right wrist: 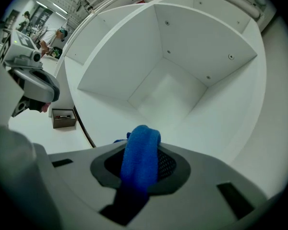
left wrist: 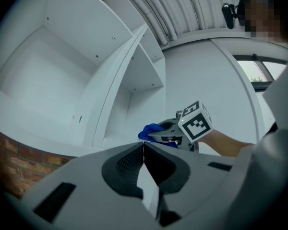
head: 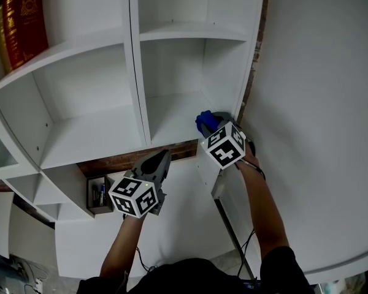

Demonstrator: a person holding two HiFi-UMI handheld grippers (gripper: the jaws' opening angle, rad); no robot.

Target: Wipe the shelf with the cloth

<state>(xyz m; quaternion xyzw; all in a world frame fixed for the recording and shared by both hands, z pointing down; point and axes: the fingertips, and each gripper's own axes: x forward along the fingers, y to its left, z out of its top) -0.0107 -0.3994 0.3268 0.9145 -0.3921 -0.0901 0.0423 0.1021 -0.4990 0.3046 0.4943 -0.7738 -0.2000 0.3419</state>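
The right claw (right wrist: pixel 143 150) clamps the blue cloth (right wrist: pixel 140 169), which pokes out ahead of it toward the shelf (head: pixel 172 118). The left claw (left wrist: pixel 144 150) is closed and empty. If pressed hard, the small fold may slip free.

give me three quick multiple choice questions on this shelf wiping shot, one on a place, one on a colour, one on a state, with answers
1. Where is the cloth?
A) upper left compartment
B) front of the lower right compartment of the shelf
C) on the floor

2. What colour is the cloth?
A) red
B) white
C) blue

3. How do the jaws of the left tool stand?
A) shut on nothing
B) wide apart
C) shut on the cloth

Answers: 1 B, the right tool holds it there; 2 C, plain in the right gripper view; 3 A, its jaws meet with nothing between.
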